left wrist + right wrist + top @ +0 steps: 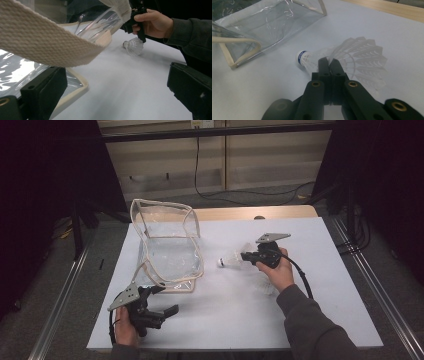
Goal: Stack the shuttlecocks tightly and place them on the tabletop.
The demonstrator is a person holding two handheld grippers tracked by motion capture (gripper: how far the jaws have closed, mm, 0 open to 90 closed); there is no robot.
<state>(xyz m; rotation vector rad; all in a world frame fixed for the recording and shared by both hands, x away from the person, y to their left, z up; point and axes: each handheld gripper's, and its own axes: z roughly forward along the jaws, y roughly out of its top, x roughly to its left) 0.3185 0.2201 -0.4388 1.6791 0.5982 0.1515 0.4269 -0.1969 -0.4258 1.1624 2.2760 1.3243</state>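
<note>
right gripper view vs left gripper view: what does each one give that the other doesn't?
Right gripper view alone: the right gripper with jaws shut on the skirt of the shuttlecock, plus the blue band on its white cork.

Left gripper view alone: the left gripper with jaws wide apart, the bag's woven cream strap right before the lens, and the person's hand holding the other gripper.

Both: the shuttlecock on the white table and the clear bag.
</note>
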